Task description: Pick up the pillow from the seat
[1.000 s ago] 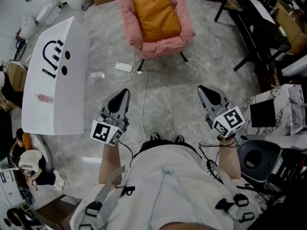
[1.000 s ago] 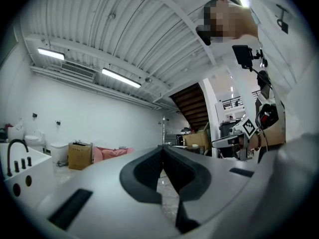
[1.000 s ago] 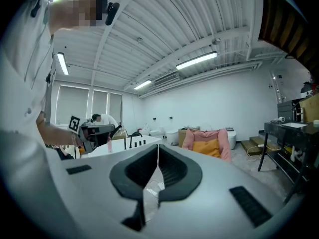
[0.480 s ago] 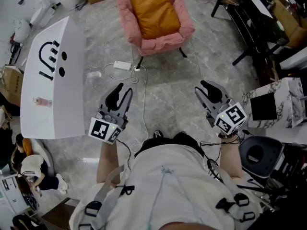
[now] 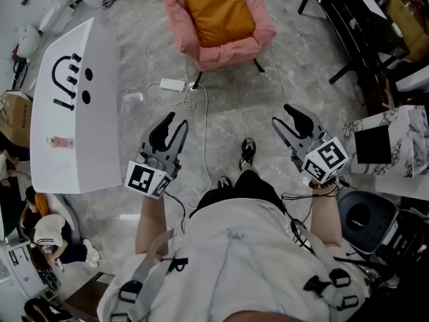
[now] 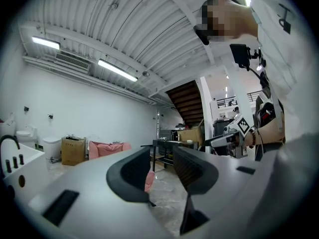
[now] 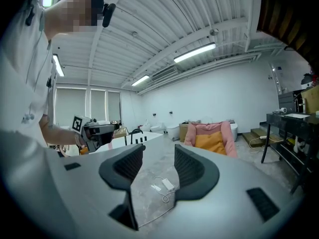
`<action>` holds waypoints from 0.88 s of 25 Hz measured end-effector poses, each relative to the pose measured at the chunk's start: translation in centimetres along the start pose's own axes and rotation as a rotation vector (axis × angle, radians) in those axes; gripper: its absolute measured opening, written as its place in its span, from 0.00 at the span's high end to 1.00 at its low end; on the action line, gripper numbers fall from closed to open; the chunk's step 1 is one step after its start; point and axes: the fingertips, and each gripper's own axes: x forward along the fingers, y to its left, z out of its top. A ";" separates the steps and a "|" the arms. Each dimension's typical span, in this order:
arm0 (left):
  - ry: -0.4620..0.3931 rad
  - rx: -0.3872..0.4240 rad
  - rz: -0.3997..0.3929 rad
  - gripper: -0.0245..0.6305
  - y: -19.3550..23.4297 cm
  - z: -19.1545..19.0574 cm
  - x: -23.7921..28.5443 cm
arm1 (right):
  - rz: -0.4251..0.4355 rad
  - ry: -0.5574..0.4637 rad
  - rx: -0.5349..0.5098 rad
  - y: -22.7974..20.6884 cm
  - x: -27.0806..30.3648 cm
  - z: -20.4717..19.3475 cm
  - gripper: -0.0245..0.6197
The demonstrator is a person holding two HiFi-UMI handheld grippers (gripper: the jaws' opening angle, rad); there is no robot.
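Just been opening the jaws of the left gripper [image 5: 176, 121] and the right gripper [image 5: 283, 115]; both pairs now parted, the right wider, with nothing between but floor. Striding too, with a shoe [image 5: 247, 151] newly out ahead between the two pairs. Looks like readying for a grasp, not yet within reach. Well ahead of both pairs of jaws: orange pillow [image 5: 218, 9] lying in the seat of the pink armchair [image 5: 228, 51]. Far ahead of the left jaws, a cardboard box [image 6: 73, 151], contents unseen.
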 end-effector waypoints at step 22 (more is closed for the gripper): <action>0.089 -0.091 0.019 0.51 6.9 -3.7 20.3 | 0.104 0.052 0.058 -19.8 10.3 1.0 0.51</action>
